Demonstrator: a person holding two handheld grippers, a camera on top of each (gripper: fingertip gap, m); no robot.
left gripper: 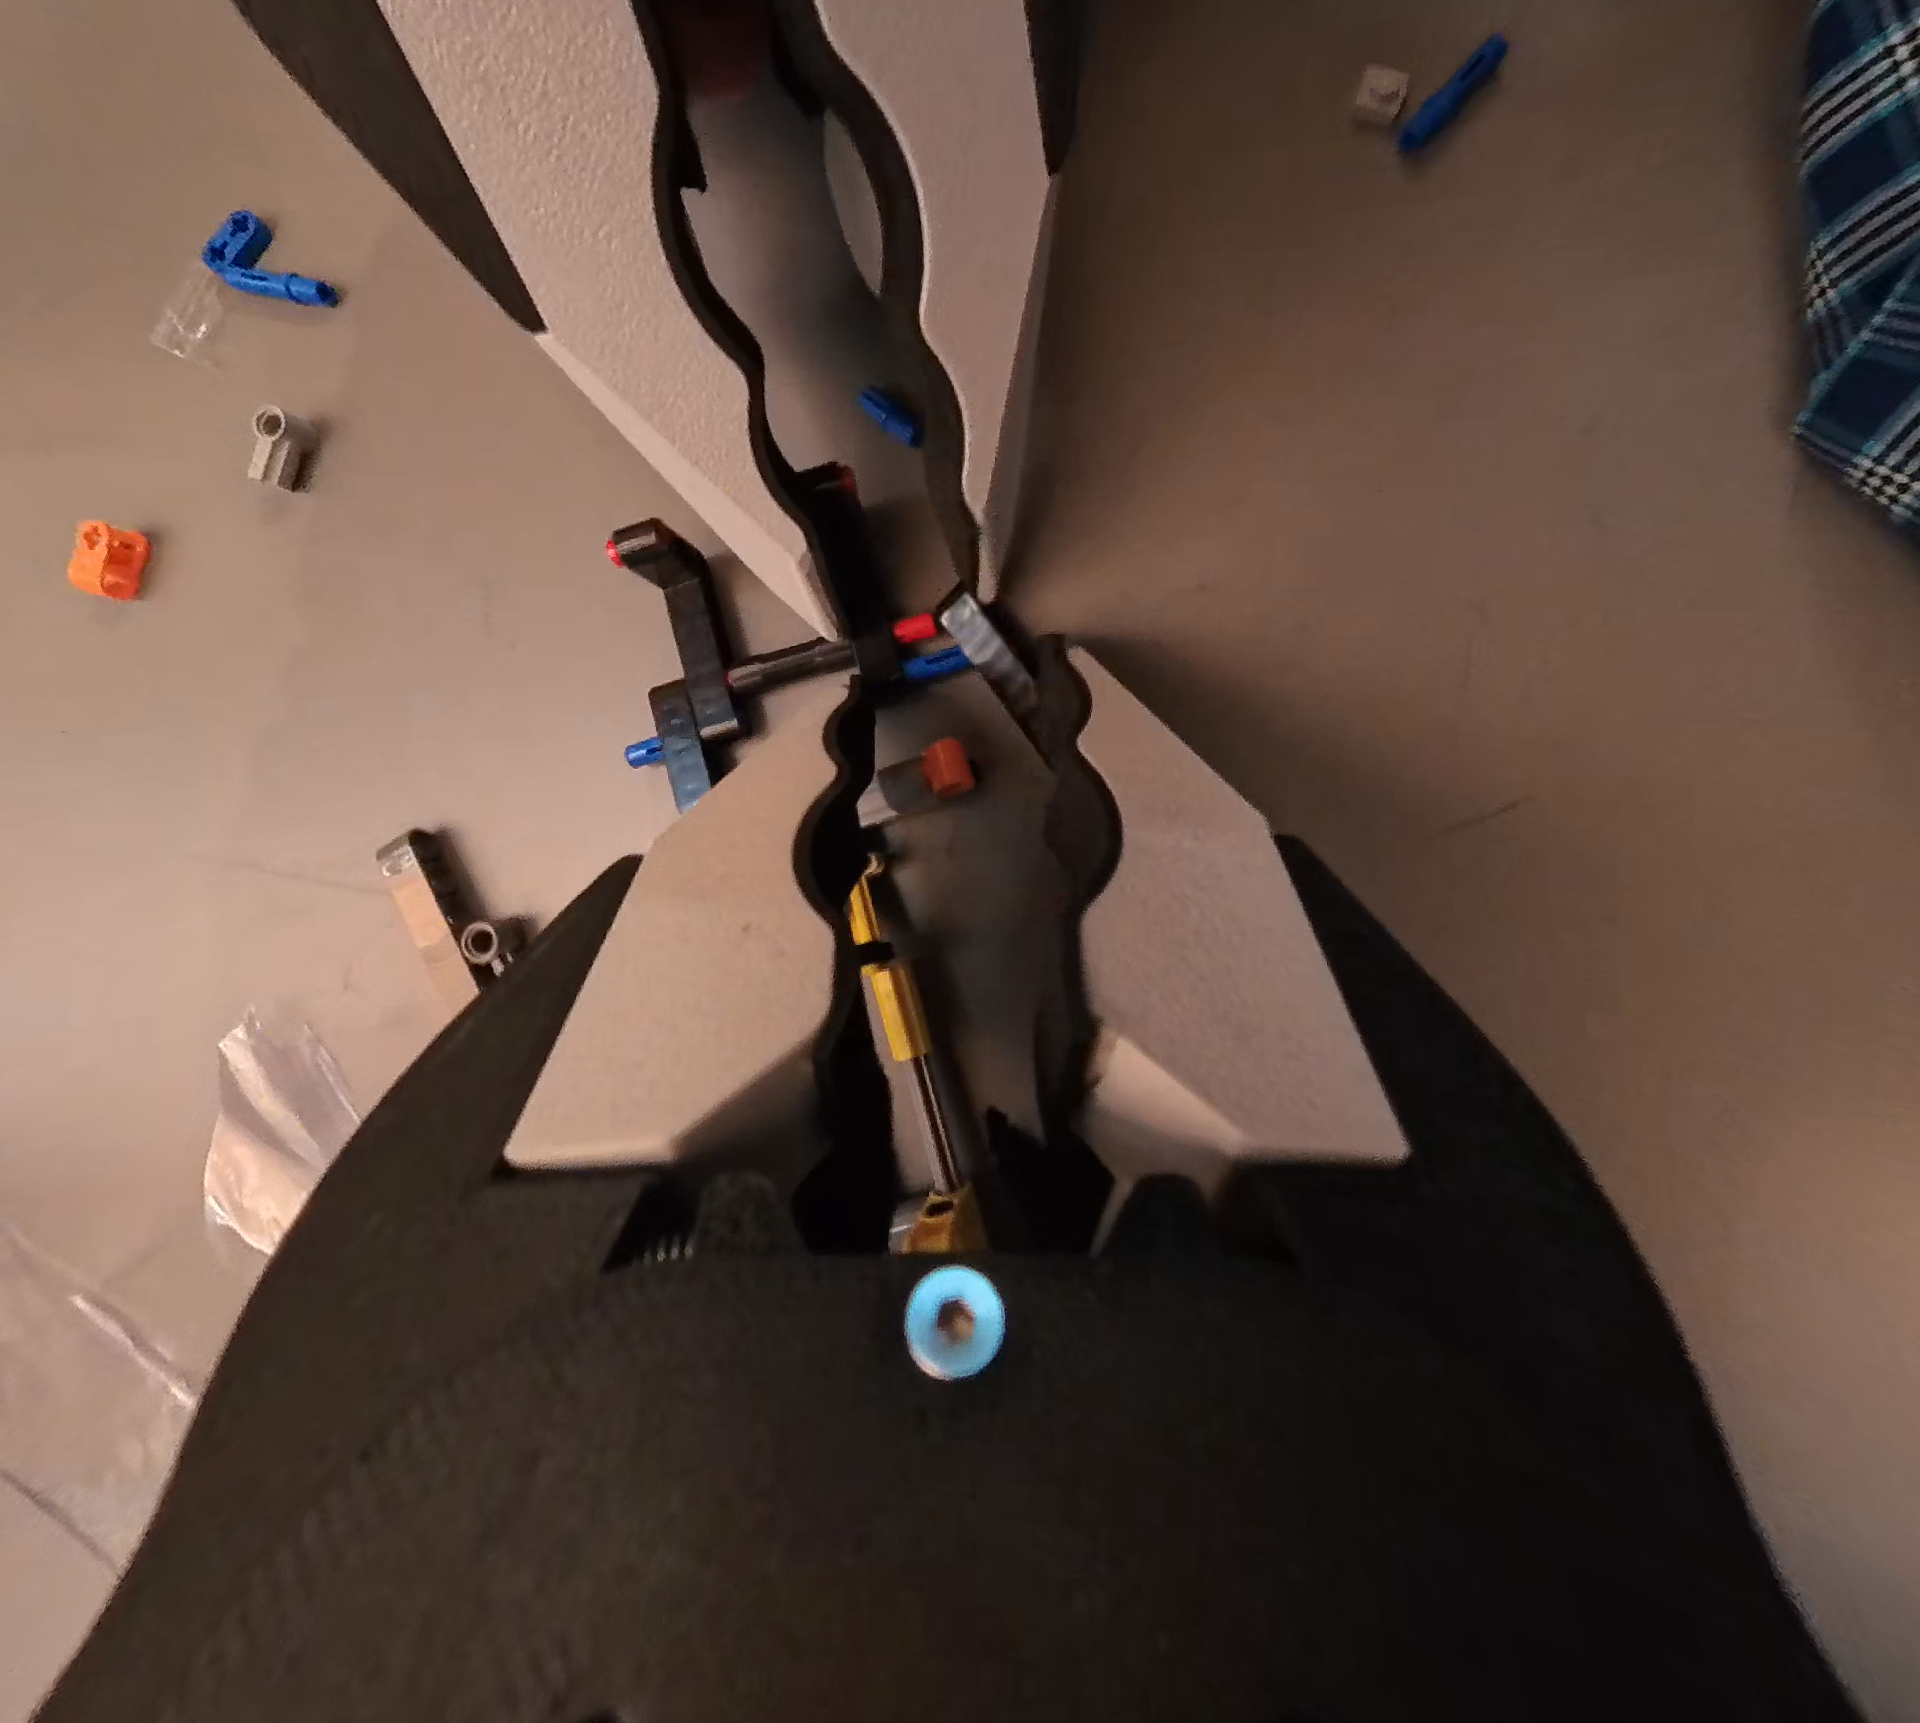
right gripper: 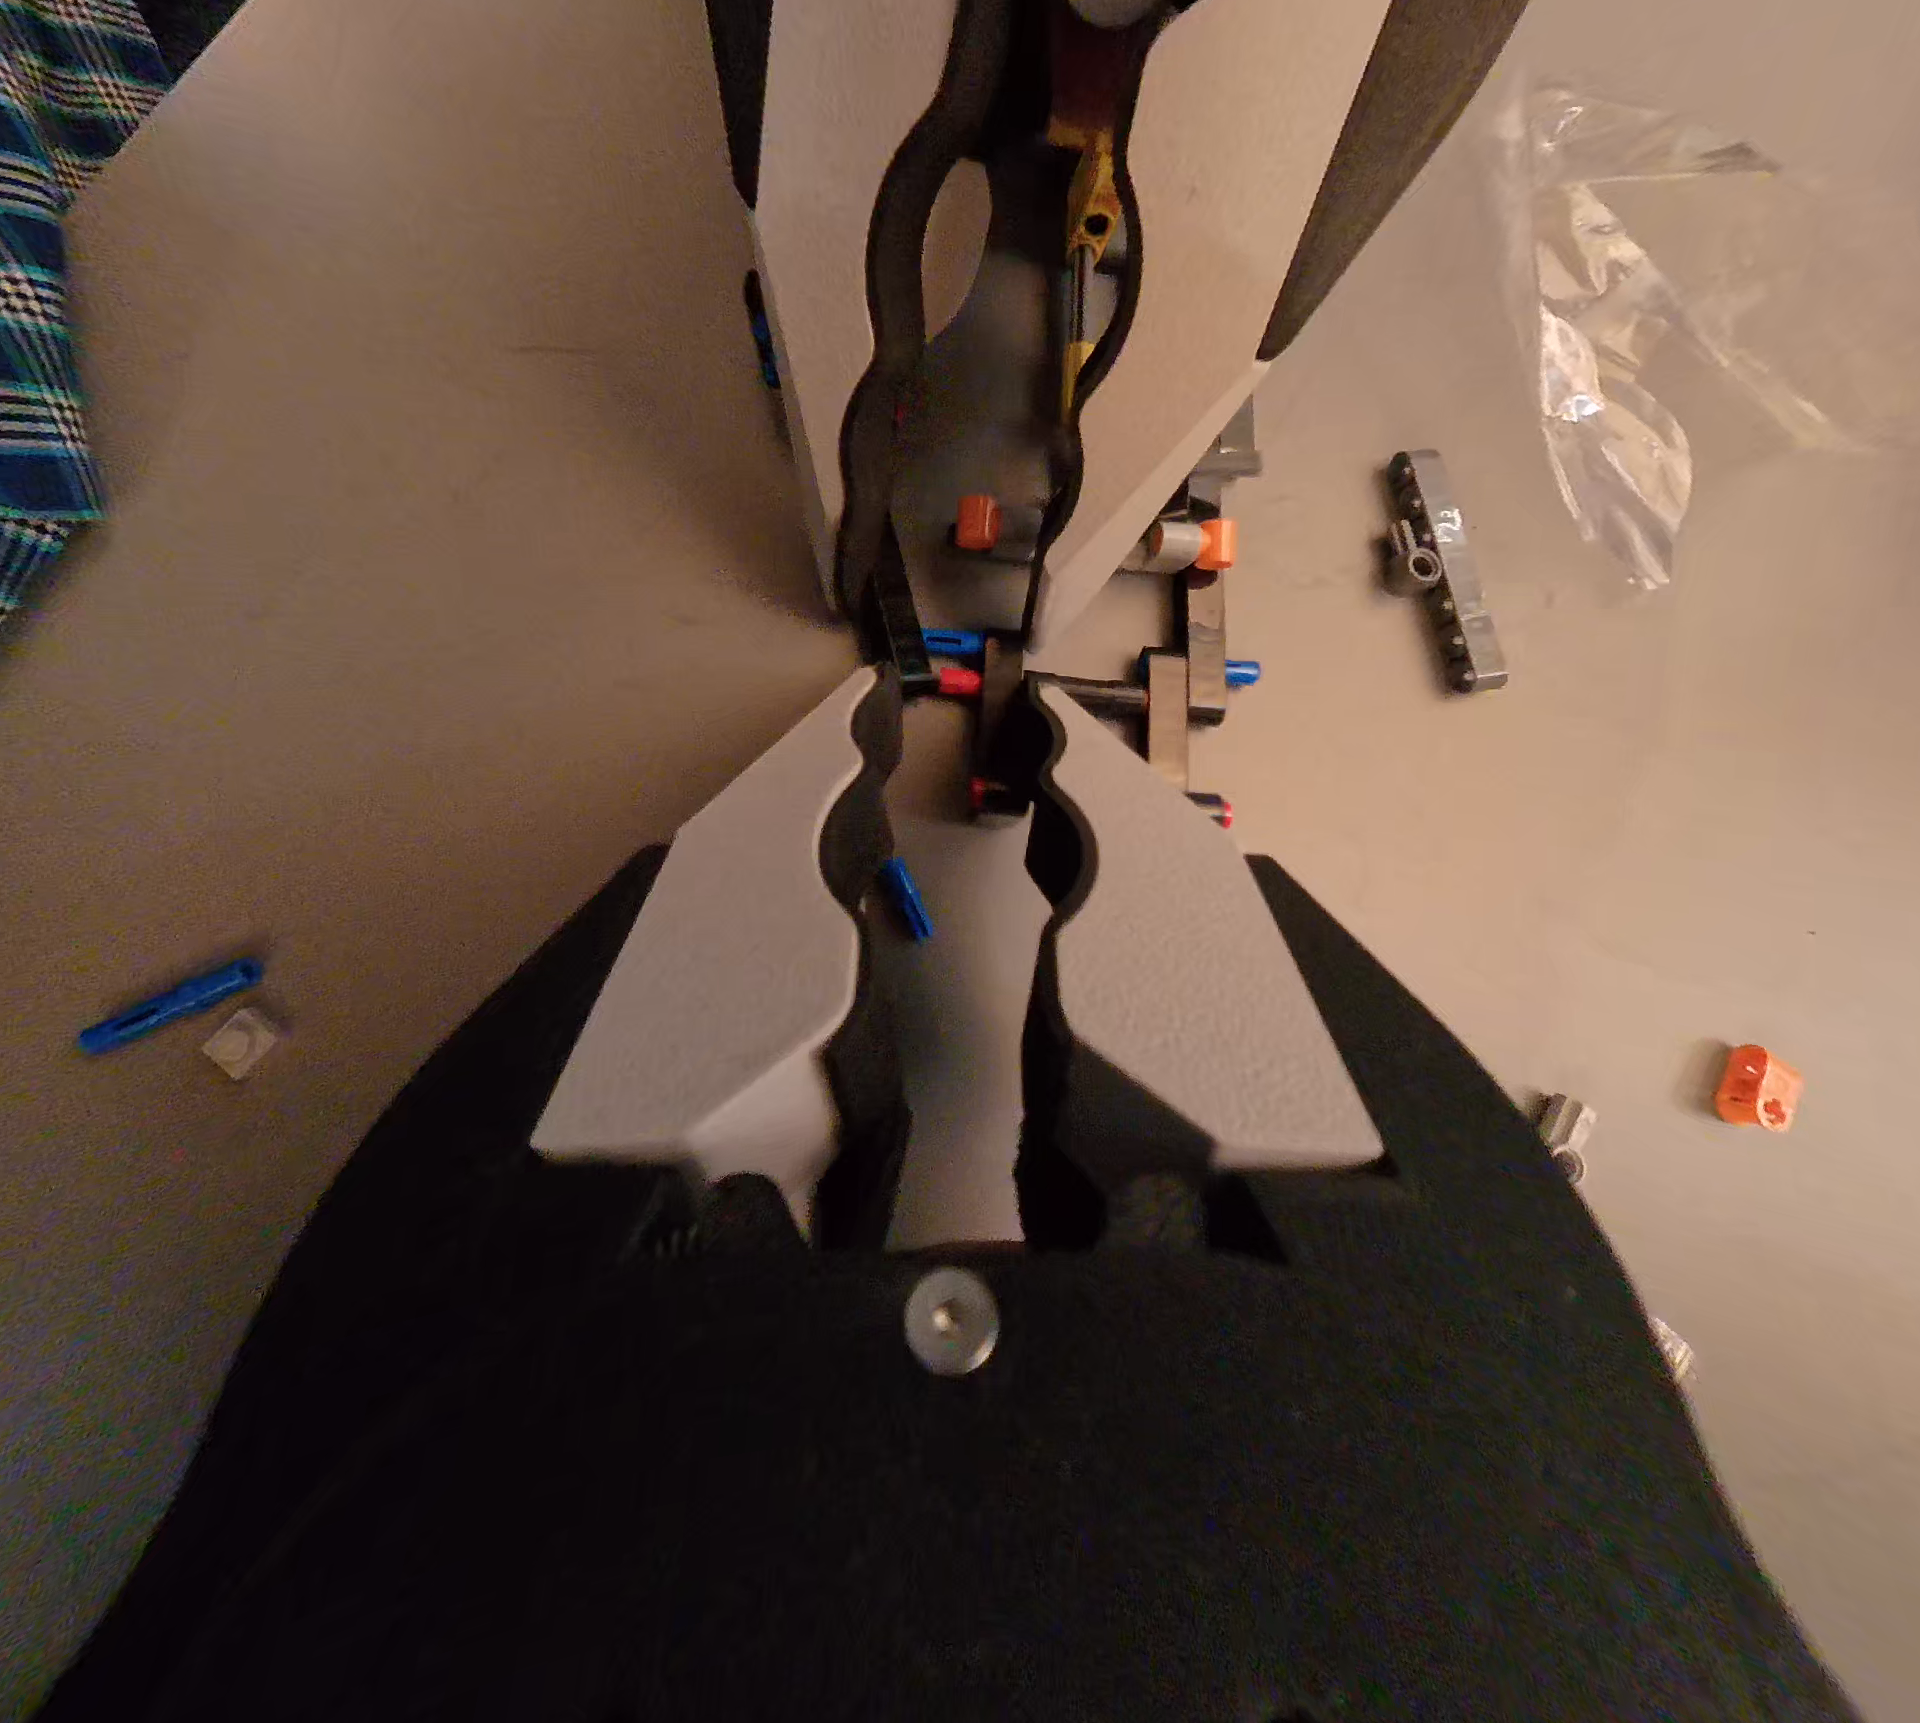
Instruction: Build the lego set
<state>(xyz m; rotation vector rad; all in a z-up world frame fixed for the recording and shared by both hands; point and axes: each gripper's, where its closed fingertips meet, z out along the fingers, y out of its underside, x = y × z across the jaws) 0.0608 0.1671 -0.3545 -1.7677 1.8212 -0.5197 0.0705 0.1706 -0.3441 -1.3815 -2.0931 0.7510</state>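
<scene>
A black lego frame (right gripper: 1205, 634) with red and blue pins lies on the table. A yellow actuator (left gripper: 883, 998) and an orange-tipped grey piece (left gripper: 925, 774) show between my left fingers. My two grippers meet tip to tip over the frame. My left gripper (left gripper: 951, 681) closes across a thin dark beam (left gripper: 987, 655), its pins and a black connector (left gripper: 878, 655). My right gripper (right gripper: 956, 697) closes from the opposite side on the same beam (right gripper: 899, 624) and a black frame part (right gripper: 997, 738). Each gripper shows in the other's view, the right (left gripper: 904, 603) and the left (right gripper: 945, 619).
Loose parts lie around: an orange connector (right gripper: 1756, 1086), a grey beam (right gripper: 1449, 572), a blue pin (right gripper: 171, 1008) by a clear plate (right gripper: 244, 1039), and a blue pin (right gripper: 906, 899) between my right fingers. A plastic bag (right gripper: 1621, 323) lies at the right. Plaid cloth (left gripper: 1870, 219) borders the table. Both grippers' tips are close together, under 4 cm apart.
</scene>
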